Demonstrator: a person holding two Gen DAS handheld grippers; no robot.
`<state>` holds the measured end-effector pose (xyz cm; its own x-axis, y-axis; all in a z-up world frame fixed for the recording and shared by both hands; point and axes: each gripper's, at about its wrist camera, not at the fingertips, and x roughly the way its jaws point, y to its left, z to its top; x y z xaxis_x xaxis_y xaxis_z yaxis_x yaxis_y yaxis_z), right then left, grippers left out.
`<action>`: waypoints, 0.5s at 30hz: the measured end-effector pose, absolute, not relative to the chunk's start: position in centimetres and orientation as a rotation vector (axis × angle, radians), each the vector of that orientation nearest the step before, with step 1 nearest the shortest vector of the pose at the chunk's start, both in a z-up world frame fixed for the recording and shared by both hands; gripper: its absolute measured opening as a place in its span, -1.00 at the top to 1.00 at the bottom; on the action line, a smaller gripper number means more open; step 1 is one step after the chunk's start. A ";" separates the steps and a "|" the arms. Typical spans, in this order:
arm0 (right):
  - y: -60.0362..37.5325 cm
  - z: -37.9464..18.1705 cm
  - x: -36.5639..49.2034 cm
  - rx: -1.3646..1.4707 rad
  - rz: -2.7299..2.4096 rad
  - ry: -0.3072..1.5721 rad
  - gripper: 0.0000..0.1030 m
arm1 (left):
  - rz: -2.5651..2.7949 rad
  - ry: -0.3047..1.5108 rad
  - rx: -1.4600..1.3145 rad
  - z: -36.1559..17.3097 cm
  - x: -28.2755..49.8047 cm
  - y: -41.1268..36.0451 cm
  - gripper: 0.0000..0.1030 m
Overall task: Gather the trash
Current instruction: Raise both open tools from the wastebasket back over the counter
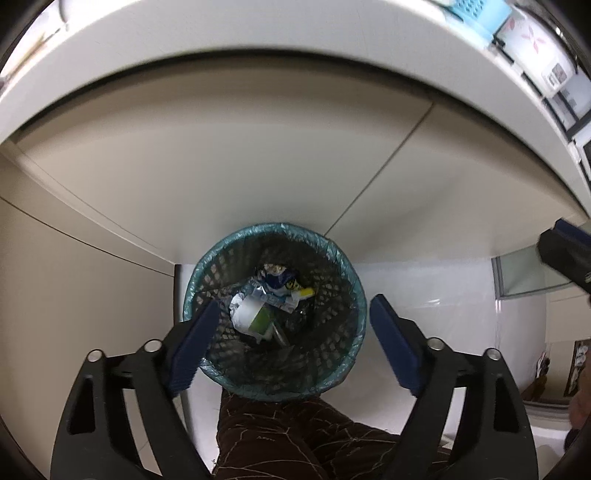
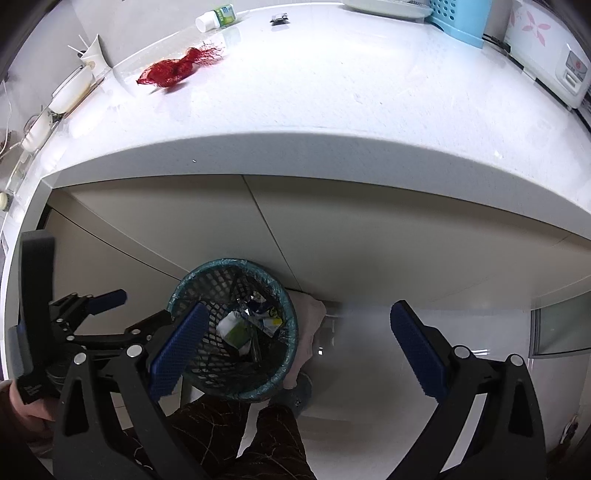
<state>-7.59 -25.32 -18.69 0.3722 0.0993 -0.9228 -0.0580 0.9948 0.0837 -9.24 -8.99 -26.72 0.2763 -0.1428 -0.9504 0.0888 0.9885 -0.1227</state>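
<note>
At far left in the right wrist view, a hand (image 2: 26,410) is cut off by the frame edge where it grips the black handle of the left tool (image 2: 144,308), seen side-on, its blue-padded jaws spread with nothing between them. That same left tool (image 1: 291,314), in its own view, points steeply down over the round black mesh wastebasket lined with a teal plastic bag (image 1: 354,295), which stands on the pale glossy floor (image 1: 443,314) against beige cabinet doors (image 1: 221,184). Crumpled wrappers and packets in white, green, blue and yellow (image 1: 266,306) lie at the basket's bottom; what each piece is cannot be made out through the mesh shadow. Below the basket, a leg in dark brown patterned fabric (image 1: 295,435) runs out of frame. The right tool (image 2: 295,339) also points steeply down, jaws spread wide and empty, its left pad overlapping the basket rim in the picture and its right pad over bare floor. Above, the white stone desk (image 2: 332,92) curves across the frame, carrying a red mesh net bag (image 2: 173,70) left of centre, a small white bottle with a green label lying on its side (image 2: 216,16) and a small dark object too tiny to identify (image 2: 279,17). At right, a light blue perforated plastic basket (image 2: 460,18) and a white appliance with pink flower print (image 2: 543,48) are cropped by the edge.
</note>
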 end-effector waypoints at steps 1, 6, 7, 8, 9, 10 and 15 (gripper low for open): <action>-25.2 -18.4 -7.6 0.037 0.099 1.183 -0.85 | -0.151 1.274 -0.054 -26.2 -9.3 -8.7 -0.75; -24.3 -16.4 -7.4 0.017 0.116 1.151 -0.85 | -0.135 1.221 -0.084 -23.1 -9.5 -7.3 -0.87; -24.2 -15.9 -7.3 0.024 0.127 1.147 -0.85 | -0.132 1.208 -0.092 -22.3 -9.6 -7.1 -0.88; -24.1 -15.4 -7.2 0.030 0.134 1.145 -0.85 | -0.127 1.201 -0.096 -21.9 -9.6 -6.9 -0.88; -24.0 -14.9 -7.1 0.030 0.134 1.144 -0.85 | -0.121 1.194 -0.103 -21.2 -9.5 -6.6 -0.88; -23.8 -14.4 -7.0 0.029 0.134 1.140 -0.85 | -0.116 1.185 -0.111 -20.6 -9.5 -6.4 -0.88; -23.1 -11.8 -6.1 0.035 0.150 1.122 -0.85 | -0.084 1.138 -0.133 -17.3 -9.4 -5.0 -0.88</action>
<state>-6.15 -23.09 -11.84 0.4252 0.1379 -0.8945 -0.1025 0.9893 0.1038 -9.37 -5.02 -17.28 0.4171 -0.1339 -0.8990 -0.0012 0.9890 -0.1479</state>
